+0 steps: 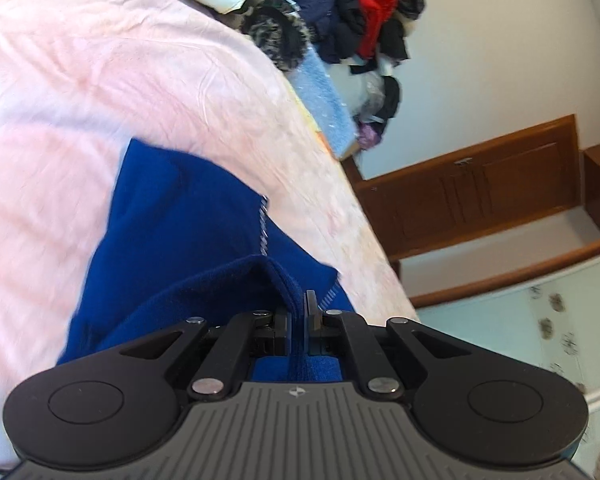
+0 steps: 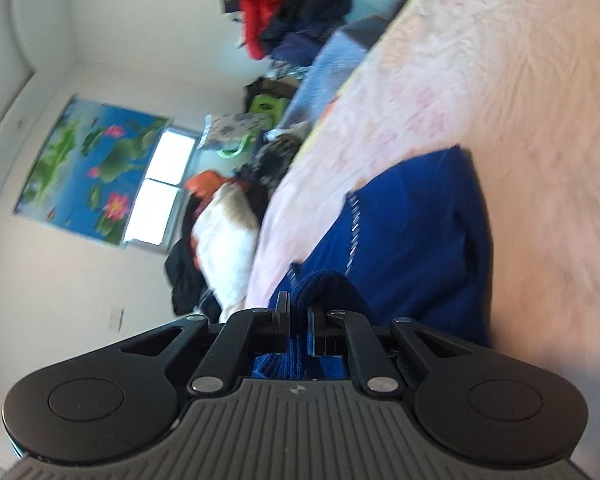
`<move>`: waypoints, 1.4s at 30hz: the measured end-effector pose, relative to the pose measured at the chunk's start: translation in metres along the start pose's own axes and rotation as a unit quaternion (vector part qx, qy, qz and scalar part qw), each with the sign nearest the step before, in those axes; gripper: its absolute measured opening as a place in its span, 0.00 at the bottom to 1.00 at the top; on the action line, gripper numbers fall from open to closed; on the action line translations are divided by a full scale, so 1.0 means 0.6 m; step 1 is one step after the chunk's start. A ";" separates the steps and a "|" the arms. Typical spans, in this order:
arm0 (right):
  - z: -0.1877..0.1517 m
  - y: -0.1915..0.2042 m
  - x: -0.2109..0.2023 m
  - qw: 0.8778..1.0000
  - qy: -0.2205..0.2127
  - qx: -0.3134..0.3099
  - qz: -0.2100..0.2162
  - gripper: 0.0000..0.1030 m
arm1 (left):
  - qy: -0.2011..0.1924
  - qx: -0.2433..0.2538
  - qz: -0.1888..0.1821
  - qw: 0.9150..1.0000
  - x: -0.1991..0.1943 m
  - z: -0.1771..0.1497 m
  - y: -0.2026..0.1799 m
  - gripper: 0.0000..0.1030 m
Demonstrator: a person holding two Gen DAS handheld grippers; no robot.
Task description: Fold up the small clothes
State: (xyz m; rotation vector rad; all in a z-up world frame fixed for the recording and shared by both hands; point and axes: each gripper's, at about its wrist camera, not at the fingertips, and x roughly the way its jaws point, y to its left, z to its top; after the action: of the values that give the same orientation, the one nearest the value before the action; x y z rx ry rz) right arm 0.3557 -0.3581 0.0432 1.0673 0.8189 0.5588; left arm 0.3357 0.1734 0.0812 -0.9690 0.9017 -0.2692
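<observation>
I have both tongs pinching the blue garment [image 1: 188, 220]: left gripper [image 1: 299, 312] and right gripper [image 2: 298, 312] each clamp 1 bunched edge. The rest trails over the pink bedspread [image 1: 80, 80]. Risk: uneven pulls could skew the fold, or thick knit could slip free.

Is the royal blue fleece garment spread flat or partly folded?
Partly folded: the royal blue fleece garment doubles over near both tongs, left and right.
</observation>
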 end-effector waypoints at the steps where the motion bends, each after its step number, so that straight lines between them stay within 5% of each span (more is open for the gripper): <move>1: 0.019 -0.009 0.023 1.000 0.000 0.004 -0.009 0.11 | -0.001 0.002 0.011 1.000 0.024 0.016 -0.002 0.05; 8: 0.093 -0.073 0.144 0.997 -0.010 0.046 -0.062 0.18 | 0.007 -0.010 0.065 0.998 0.139 0.077 0.034 0.08; 10: 0.102 -0.093 0.163 0.995 -0.010 0.069 -0.077 0.18 | 0.026 -0.021 0.052 0.998 0.152 0.085 0.043 0.30; 12: 0.100 -0.104 0.170 0.994 -0.006 0.084 -0.064 0.31 | -0.015 -0.022 0.032 0.999 0.126 0.084 0.043 0.82; 13: 0.100 -0.105 0.170 0.995 -0.006 0.087 -0.051 0.39 | -0.042 -0.015 0.018 0.999 0.112 0.083 0.041 0.88; 16: 0.103 -0.095 0.151 0.996 -0.027 0.090 -0.006 0.65 | -0.064 -0.007 -0.029 0.998 0.083 0.095 0.032 0.90; 18: 0.110 -0.079 0.131 0.995 -0.064 0.075 -0.003 0.70 | -0.074 0.009 -0.030 0.997 0.072 0.090 0.020 0.90; 20: 0.115 -0.058 0.114 0.995 -0.090 0.051 0.005 0.70 | -0.089 0.064 0.019 0.994 0.069 0.074 -0.005 0.90; 21: 0.116 -0.044 0.112 0.995 -0.092 0.030 0.003 0.70 | -0.099 0.109 0.072 0.986 0.080 0.066 -0.024 0.90; 23: 0.116 -0.008 0.127 0.994 -0.066 -0.045 -0.071 0.69 | -0.115 0.212 0.191 0.952 0.112 0.044 -0.056 0.89; 25: 0.106 0.024 0.165 0.975 -0.025 -0.138 -0.170 0.69 | -0.106 0.281 0.250 0.921 0.150 0.030 -0.069 0.89; 29: 0.089 0.035 0.217 0.945 0.015 -0.228 -0.235 0.68 | -0.057 0.300 0.249 0.919 0.205 0.034 -0.072 0.65; 32: 0.105 0.034 0.239 0.939 0.008 -0.240 -0.245 0.68 | -0.046 0.308 0.291 0.905 0.245 0.043 -0.073 0.47; 37: 0.122 0.033 0.267 0.933 0.026 -0.256 -0.250 0.65 | -0.040 0.305 0.292 0.906 0.263 0.060 -0.071 0.17; 39: 0.120 0.035 0.272 0.929 0.030 -0.273 -0.248 0.37 | -0.040 0.313 0.294 0.902 0.266 0.059 -0.075 0.05; 40: 0.120 0.035 0.271 0.932 0.035 -0.272 -0.238 0.10 | -0.042 0.317 0.296 0.900 0.266 0.056 -0.078 0.04; 42: 0.119 0.040 0.263 0.938 0.030 -0.267 -0.218 0.09 | -0.053 0.323 0.301 0.896 0.260 0.052 -0.084 0.03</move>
State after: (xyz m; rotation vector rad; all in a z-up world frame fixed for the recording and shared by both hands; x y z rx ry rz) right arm 0.5062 -0.2693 0.0338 0.3530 0.8595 0.3996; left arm 0.4654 0.0746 0.0450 -0.0628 0.8833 0.0251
